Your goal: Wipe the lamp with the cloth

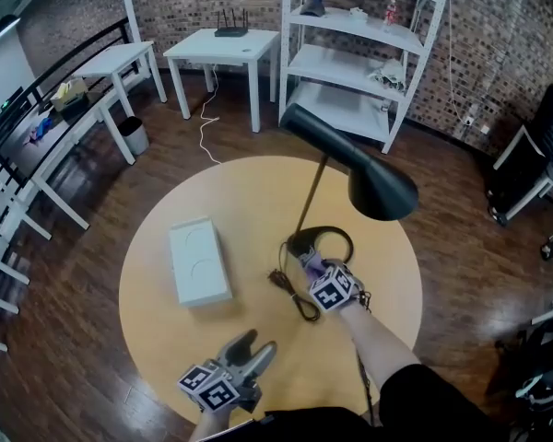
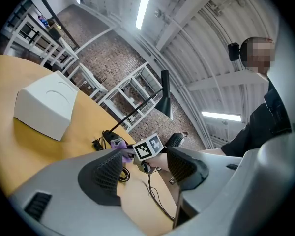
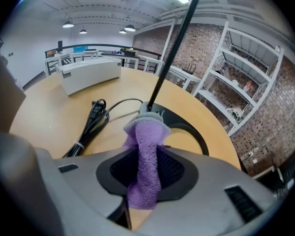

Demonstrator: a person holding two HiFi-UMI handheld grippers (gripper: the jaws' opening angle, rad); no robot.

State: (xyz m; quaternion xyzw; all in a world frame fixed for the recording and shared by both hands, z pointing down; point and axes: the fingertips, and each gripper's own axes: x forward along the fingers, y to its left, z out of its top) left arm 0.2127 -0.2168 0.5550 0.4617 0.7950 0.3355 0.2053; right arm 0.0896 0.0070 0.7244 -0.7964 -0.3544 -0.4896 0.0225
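A black lamp stands on the round yellow table (image 1: pixel 166 330), its shade (image 1: pixel 382 191) hanging over the right side and its thin stem (image 3: pixel 174 53) rising from a ring-shaped base (image 1: pixel 336 238). My right gripper (image 1: pixel 306 260) points down at the foot of the stem and is shut on a purple cloth (image 3: pixel 146 166). The cloth's folded tip touches the base (image 3: pixel 187 129) where the stem meets it. My left gripper (image 1: pixel 255 346) hovers level near the table's front edge. It is open (image 2: pixel 145 168) with nothing between its fingers.
A white box (image 1: pixel 198 261) lies on the table left of the lamp. The lamp's bundled black cable (image 1: pixel 293 291) lies just left of my right gripper, also visible as the cable (image 3: pixel 91 122) in the right gripper view. White shelves (image 1: pixel 359 63) and small tables stand beyond.
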